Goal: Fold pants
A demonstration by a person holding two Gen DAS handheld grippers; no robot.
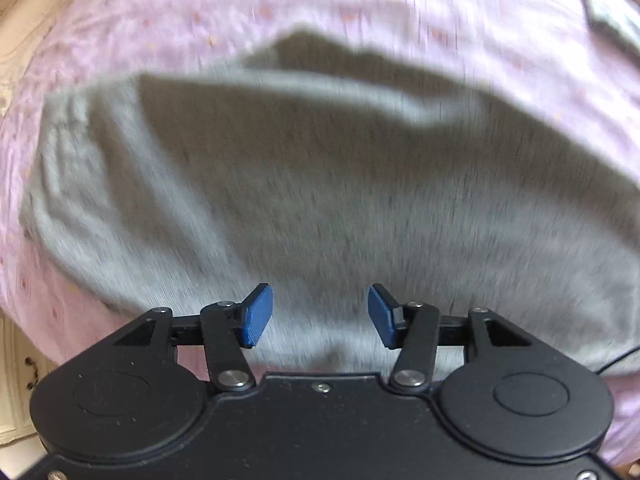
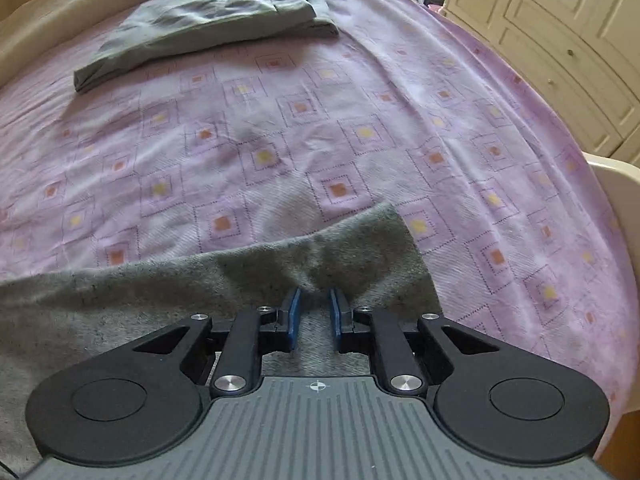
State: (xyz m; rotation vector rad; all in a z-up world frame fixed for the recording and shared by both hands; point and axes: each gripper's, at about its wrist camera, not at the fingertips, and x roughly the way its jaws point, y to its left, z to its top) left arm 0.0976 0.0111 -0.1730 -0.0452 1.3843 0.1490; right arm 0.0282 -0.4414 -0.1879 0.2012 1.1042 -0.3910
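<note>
Grey pants (image 2: 120, 304) lay crosswise under both tools, the right tool (image 2: 316, 316) narrowly pinching their corner, the left tool (image 1: 320, 316) gaping empty above them.

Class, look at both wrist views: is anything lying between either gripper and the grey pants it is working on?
Nothing visible does. The left gripper hangs open right over the grey pants, only bare cloth below it. The right gripper has a ridge of the cloth between its fingers. The other folded garment lies far across the bedspread.
</note>
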